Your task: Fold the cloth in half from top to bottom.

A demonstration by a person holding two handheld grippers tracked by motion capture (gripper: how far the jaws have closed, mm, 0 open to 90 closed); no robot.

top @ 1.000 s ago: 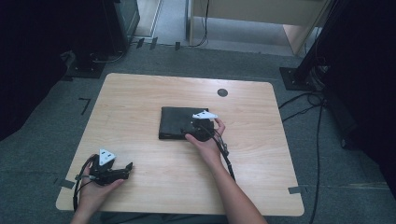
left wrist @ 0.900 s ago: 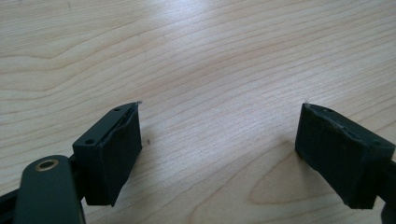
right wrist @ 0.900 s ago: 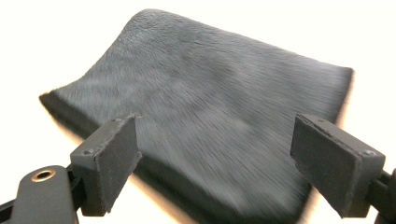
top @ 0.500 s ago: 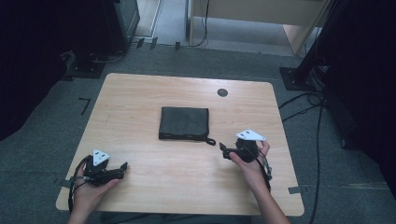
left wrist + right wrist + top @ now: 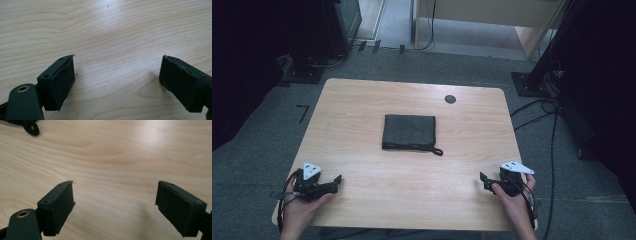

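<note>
A dark folded cloth [image 5: 409,132] with a small loop [image 5: 438,151] at its near right corner lies flat in the middle of the wooden table [image 5: 362,105]. My left gripper [image 5: 337,180] rests in a hand at the near left corner, open, its jaws wide apart over bare wood [image 5: 117,65]. My right gripper [image 5: 483,180] sits in a hand at the near right corner, well clear of the cloth, open with nothing between its jaws [image 5: 115,195]. The cloth's loop [image 5: 31,127] shows at the top left of the right gripper view.
A round dark cable port [image 5: 450,99] sits in the table near its far right edge. Black stands and cables [image 5: 537,107] lie on the grey carpet around the table. Dark equipment stands at both sides.
My right gripper has moved from the cloth's right edge back to the near right corner of the table, leaving the cloth lying flat. The left gripper has barely shifted.
</note>
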